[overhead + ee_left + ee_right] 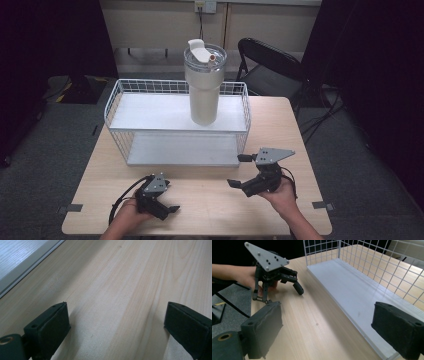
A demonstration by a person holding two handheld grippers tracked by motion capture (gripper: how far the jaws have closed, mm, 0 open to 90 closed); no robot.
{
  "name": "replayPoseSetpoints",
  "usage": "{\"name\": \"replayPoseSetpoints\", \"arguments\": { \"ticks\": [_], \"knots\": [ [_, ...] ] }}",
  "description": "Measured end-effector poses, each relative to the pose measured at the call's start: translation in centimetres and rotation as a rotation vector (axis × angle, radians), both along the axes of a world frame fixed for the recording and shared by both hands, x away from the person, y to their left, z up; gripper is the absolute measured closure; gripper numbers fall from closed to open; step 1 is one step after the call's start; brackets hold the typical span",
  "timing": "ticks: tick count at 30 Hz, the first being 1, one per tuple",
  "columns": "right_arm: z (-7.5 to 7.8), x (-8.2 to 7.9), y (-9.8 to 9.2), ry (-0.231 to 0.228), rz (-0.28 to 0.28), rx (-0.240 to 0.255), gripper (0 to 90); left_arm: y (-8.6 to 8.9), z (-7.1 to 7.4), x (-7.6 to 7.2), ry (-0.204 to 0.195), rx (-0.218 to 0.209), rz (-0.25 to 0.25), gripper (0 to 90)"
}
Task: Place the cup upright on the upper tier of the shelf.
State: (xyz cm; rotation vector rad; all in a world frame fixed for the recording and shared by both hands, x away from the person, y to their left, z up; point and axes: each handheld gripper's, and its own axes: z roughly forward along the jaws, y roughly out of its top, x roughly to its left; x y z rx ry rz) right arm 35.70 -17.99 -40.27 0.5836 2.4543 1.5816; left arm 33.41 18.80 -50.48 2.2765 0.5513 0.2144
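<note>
A tall cream tumbler [204,92] with a clear lid stands upright on the top shelf of a white wire rack [150,112], toward its right side. My left gripper [169,196] rests low over the wooden table [210,210] in front of the rack's left half, open, with bare wood between its jaws [116,315]. My right gripper [238,171] hovers near the rack's front right corner, open and holding nothing [327,320]. The right gripper view looks along the rack's lower shelf [352,290] and also shows the left gripper [287,287] in a hand.
The rack's lower shelf [180,149] has a white board, whose edge [15,262] appears at the upper left of the left gripper view. A black folding chair [267,65] stands behind the table's right rear corner. Grey carpet surrounds the table.
</note>
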Motion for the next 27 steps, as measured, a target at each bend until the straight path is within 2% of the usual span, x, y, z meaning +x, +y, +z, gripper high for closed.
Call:
{"name": "replayPoseSetpoints", "arguments": {
  "ticks": [6,10,27],
  "knots": [
    [-1.1,-0.2,-0.5,0.000,0.004,-0.031,8.7,0.0,0.0,0.0,0.000,0.000,0.000,5.4],
    [-1.7,-0.3,-1.0,0.011,-0.001,-0.031,8.9,0.0,0.0,0.0,0.000,0.001,-0.001,5.4],
    [-4.2,-0.5,-4.5,0.041,-0.054,-0.078,9.5,0.0,0.0,0.0,0.000,0.000,0.000,5.4]
  ]
}}
